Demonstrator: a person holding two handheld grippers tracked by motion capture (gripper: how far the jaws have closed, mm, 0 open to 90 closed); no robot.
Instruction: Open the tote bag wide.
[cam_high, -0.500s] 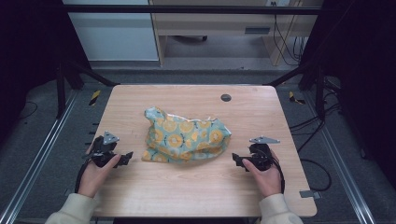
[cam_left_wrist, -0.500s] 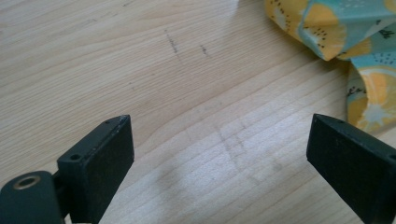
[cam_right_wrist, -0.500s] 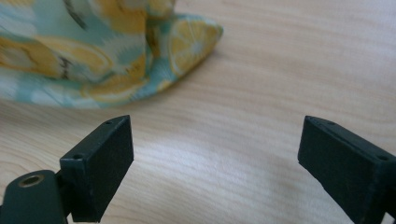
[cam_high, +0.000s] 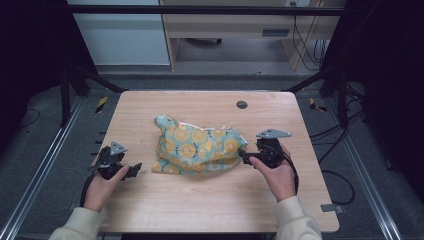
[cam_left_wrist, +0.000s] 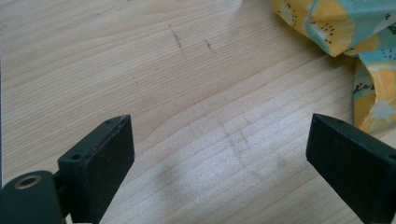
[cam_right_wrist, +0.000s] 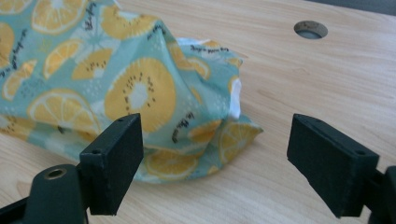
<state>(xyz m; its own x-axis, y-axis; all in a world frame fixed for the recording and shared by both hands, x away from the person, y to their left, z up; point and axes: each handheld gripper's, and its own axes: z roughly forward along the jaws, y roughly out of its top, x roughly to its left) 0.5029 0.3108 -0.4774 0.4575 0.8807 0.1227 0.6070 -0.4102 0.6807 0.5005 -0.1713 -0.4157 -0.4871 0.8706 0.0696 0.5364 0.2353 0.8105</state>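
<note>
My left gripper (cam_high: 134, 170) and my right gripper (cam_high: 243, 154) are black, each topped by a grey three-cornered plate and trailing a black cable. Their jaws are flat black blocks with small screw holes; a brass-ringed hole sits at each base. I wear cream sleeves (cam_high: 291, 216).

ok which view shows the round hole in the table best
The right gripper view: the hole sits large and sharp in the tabletop beyond the fruit-print cloth. The high view has it as a small dark dot.
</note>
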